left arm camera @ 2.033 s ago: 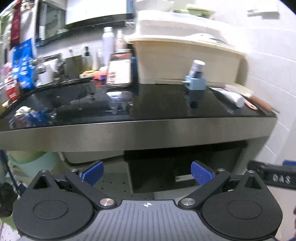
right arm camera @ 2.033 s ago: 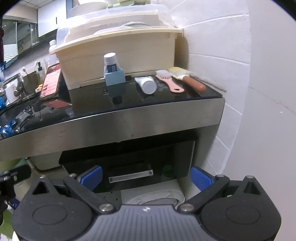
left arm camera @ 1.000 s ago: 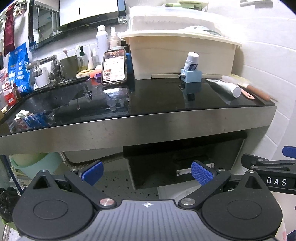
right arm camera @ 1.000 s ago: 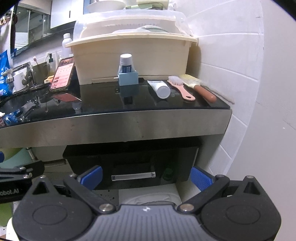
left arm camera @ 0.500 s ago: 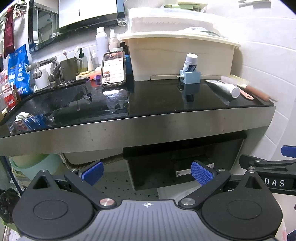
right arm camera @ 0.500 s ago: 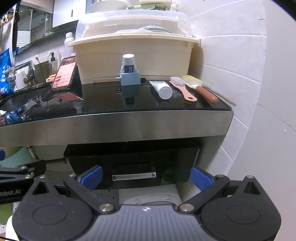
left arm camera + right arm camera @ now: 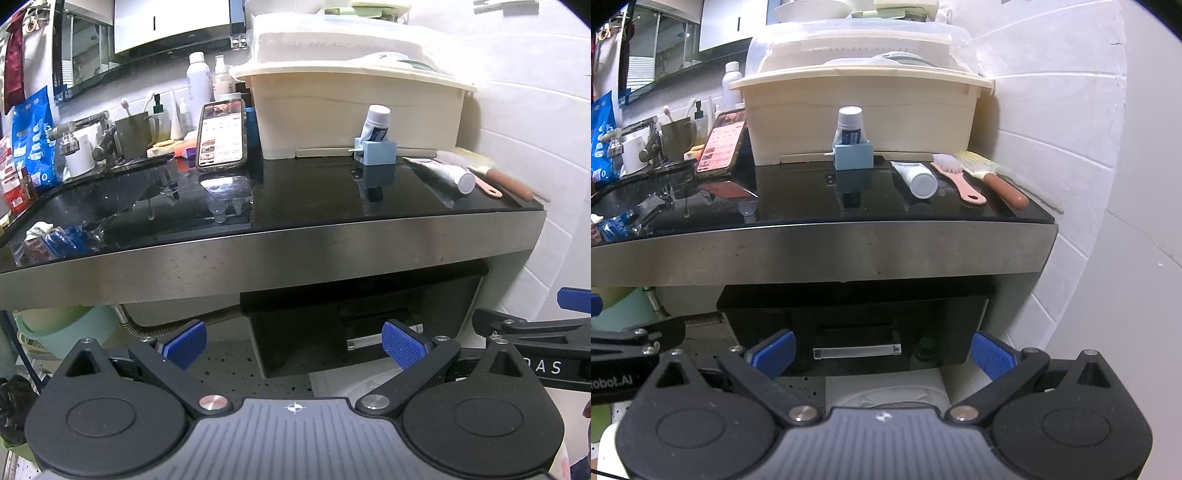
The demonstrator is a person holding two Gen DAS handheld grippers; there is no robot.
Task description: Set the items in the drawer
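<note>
Drawer (image 7: 857, 332): sitting shut under the counter (image 7: 820, 245), handle (image 7: 857, 350) facing out; nothing is going in until it is opened.
Items: tube (image 7: 916, 177) and two brushes (image 7: 960, 181) are lying on the counter's right end, well above the drawer.
Right gripper (image 7: 882, 354): jaws standing wide apart, empty; lining up level with the handle.
Left gripper (image 7: 293, 343): jaws apart, empty, hanging beside.
Advice: be closing squarely on the handle bar; be pulling straight out, not downward.

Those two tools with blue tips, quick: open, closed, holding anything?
Left tool: open, holding nothing.
Right tool: open, holding nothing.
</note>
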